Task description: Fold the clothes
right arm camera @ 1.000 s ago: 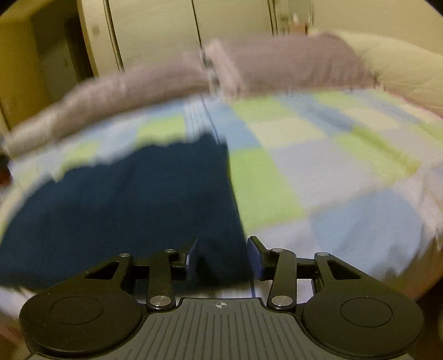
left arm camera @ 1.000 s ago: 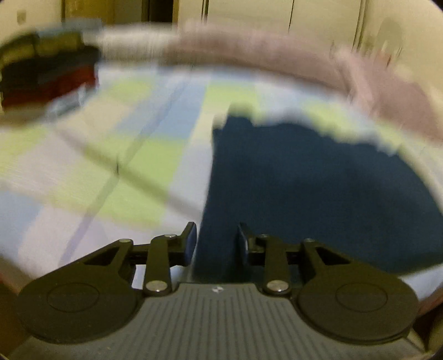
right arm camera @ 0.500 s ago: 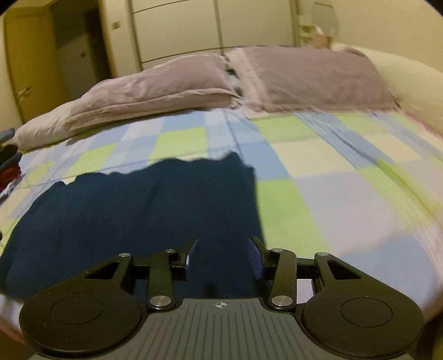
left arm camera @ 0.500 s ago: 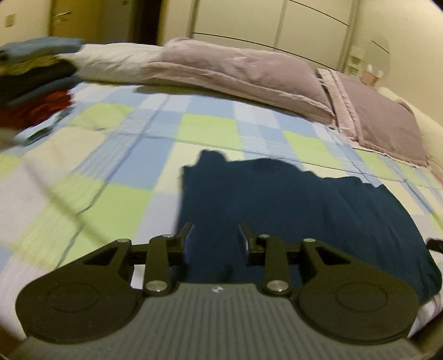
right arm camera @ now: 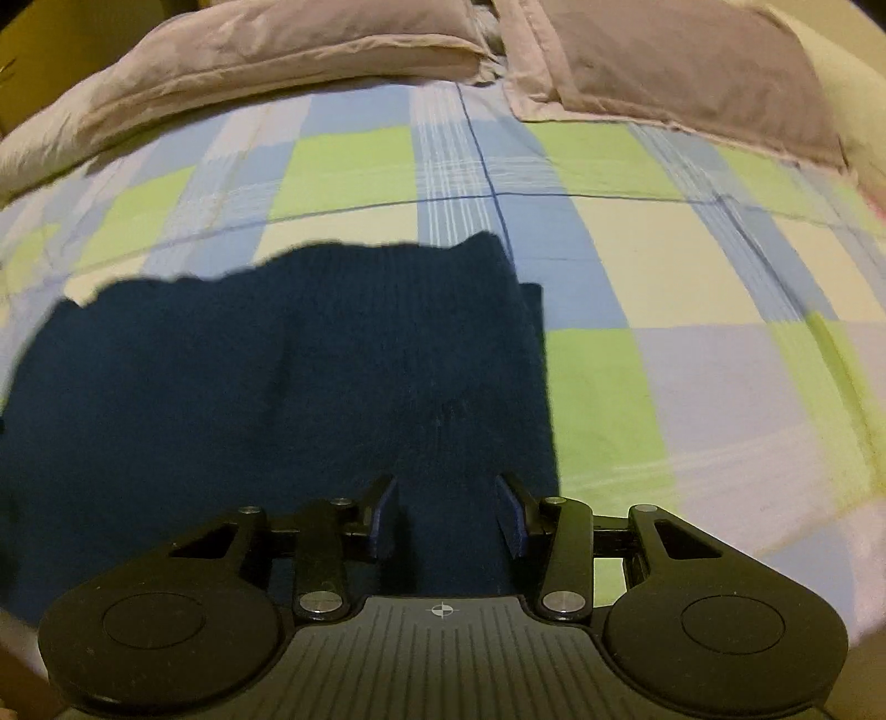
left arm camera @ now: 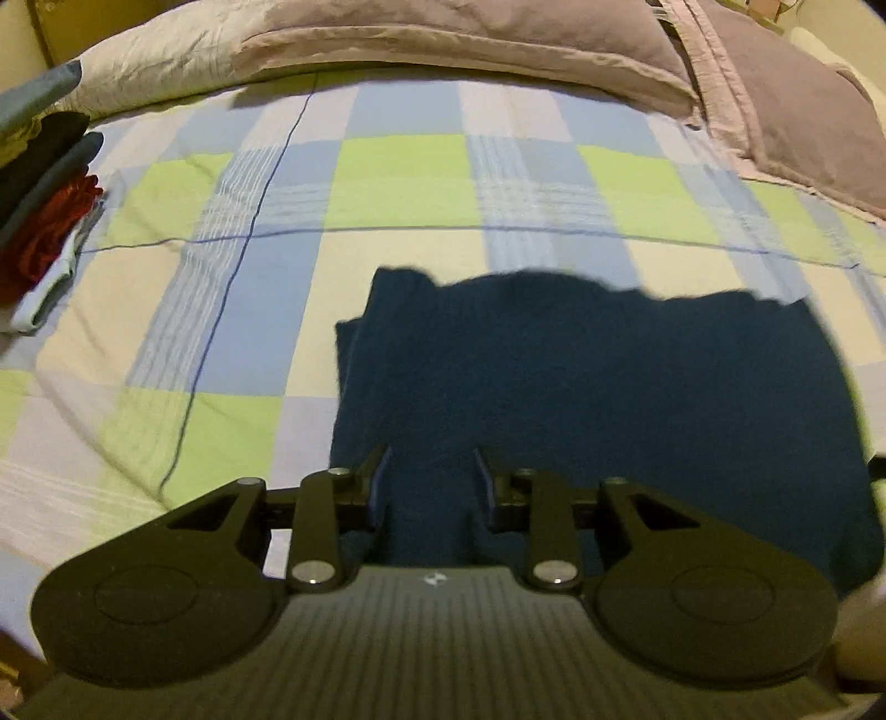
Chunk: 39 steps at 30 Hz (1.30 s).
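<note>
A dark navy knit garment (left arm camera: 609,387) lies spread on the checked bedspread (left arm camera: 387,183); it also shows in the right wrist view (right arm camera: 277,360). My left gripper (left arm camera: 432,471) sits at the garment's near left corner, and the cloth runs up between its jaws. My right gripper (right arm camera: 448,495) sits at the near right corner, with the cloth bunched between its jaws in the same way. Both pairs of jaws stand a little apart with fabric filling the gap. The far edge of the garment looks folded over and uneven.
A stack of folded clothes (left arm camera: 44,188), dark, red and light blue, sits at the bed's left edge. Mauve pillows (left arm camera: 470,44) line the head of the bed, also in the right wrist view (right arm camera: 310,50). Bare bedspread (right arm camera: 692,332) lies to the garment's right.
Both grippers have tilted down and moved closer over the bed, still holding the garment's near corners. The garment now lies flatter and wider; earlier blur has settled.
</note>
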{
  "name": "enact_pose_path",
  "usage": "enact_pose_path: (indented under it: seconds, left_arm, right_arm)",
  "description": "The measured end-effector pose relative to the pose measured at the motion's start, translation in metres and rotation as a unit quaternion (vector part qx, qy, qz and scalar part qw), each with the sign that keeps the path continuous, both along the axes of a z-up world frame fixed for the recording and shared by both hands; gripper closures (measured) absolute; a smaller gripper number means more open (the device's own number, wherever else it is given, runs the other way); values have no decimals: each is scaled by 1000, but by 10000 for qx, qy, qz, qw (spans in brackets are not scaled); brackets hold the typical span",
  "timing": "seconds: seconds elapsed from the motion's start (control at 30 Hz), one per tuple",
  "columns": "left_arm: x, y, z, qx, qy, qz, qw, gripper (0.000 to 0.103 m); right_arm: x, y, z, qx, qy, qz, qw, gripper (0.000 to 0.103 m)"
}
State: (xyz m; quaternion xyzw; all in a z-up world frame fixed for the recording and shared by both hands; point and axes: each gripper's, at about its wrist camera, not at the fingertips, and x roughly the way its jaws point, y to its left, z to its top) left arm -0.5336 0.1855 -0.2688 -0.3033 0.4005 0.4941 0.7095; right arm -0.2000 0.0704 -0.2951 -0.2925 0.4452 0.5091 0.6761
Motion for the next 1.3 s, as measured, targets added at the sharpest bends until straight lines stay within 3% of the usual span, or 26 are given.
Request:
enact_pose_path:
  seconds: [0.1, 0.27, 0.43, 0.53, 0.7, 0.83, 0.97, 1.1, 1.3]
  left_arm:
    - [9, 6, 28, -346, 108, -6, 9993, 75]
    - [33, -2, 69, -441, 179, 110, 9988, 74]
    - [65, -24, 96, -200, 226, 781, 9965, 74]
    - [92, -48, 108, -122, 265, 1535, 9877, 74]
    - [155, -110, 123, -167, 130, 2779, 9604, 70]
    - [198, -155, 136, -237, 40, 3109, 9501, 70]
    - [228, -197, 157, -161, -3, 3461, 9381, 67]
    - [245, -227, 172, -22, 102, 3643, 9312, 67]
    - [262, -272, 184, 86, 130, 3709, 9285, 65]
  right_arm:
    - [6, -1, 42, -381, 277, -41, 9989, 60]
    - [19, 5, 97, -554, 454, 98, 9974, 60]
    - [54, 25, 109, -519, 843, 829, 9916, 60]
    - [76, 42, 110, -514, 920, 1424, 9842, 60]
    - [124, 52, 129, -343, 749, 2991, 9507, 60]
    - [158, 47, 135, -192, 447, 3759, 9254, 60]
    - [167, 37, 144, -114, 548, 4258, 9031, 60]
    - [159, 19, 156, 82, 598, 4783, 8761, 60]
    - [146, -21, 162, -1, 265, 5267, 8496, 60]
